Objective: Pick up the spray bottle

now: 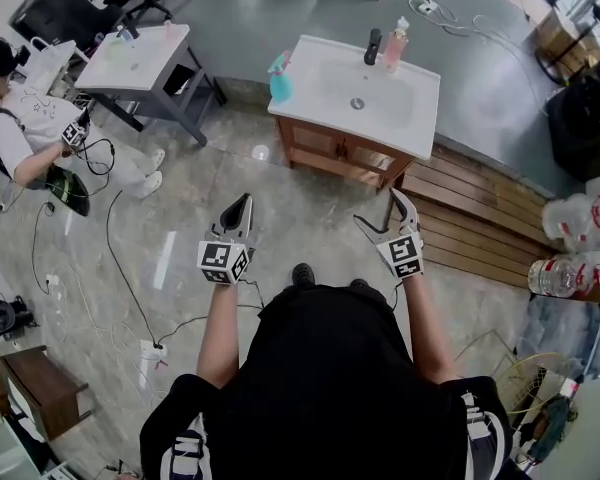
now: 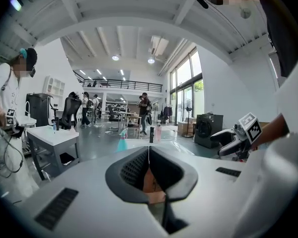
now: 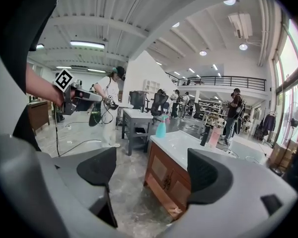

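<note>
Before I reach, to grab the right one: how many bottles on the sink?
2: teal spray bottle at the left edge; pink bottle by the tap. None seem hidden.

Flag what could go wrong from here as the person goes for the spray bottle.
1. The spray bottle stands at the corner of the sink counter; a glancing touch could knock it off the edge.
2. The left tongs are shut, so they would likely bump it; the right tongs are open.
3. A cable trails over the floor by the person's left side, a possible trip on stepping forward.
</note>
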`<state>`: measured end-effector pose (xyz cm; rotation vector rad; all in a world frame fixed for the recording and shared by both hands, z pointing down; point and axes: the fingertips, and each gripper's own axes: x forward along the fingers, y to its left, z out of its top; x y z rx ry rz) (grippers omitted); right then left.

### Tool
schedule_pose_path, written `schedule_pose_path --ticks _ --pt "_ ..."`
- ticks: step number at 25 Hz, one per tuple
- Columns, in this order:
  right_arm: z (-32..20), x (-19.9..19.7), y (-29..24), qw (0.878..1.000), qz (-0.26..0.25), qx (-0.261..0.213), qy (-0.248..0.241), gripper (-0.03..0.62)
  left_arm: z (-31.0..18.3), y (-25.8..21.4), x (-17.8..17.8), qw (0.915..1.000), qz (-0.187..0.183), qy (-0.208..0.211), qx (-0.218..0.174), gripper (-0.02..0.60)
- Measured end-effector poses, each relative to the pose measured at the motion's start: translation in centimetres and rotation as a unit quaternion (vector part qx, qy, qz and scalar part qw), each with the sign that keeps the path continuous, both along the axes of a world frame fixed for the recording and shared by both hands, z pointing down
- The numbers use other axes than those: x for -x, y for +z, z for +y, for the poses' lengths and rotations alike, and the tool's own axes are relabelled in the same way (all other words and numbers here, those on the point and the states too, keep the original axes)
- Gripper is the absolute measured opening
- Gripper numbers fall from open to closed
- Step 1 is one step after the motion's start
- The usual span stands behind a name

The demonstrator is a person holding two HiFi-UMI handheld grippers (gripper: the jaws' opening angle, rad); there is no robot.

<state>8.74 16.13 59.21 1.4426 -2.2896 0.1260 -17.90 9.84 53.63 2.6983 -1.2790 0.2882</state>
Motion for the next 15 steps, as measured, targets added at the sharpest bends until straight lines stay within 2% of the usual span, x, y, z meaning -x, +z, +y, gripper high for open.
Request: schedule_pose_path --ticks 15 --pt "-2.2 4.1 0.7 0.999 -0.003 0.001 0.041 0.453 -3.4 0.9 3.9 0.9994 -0.007 0.033 0.009 0.025"
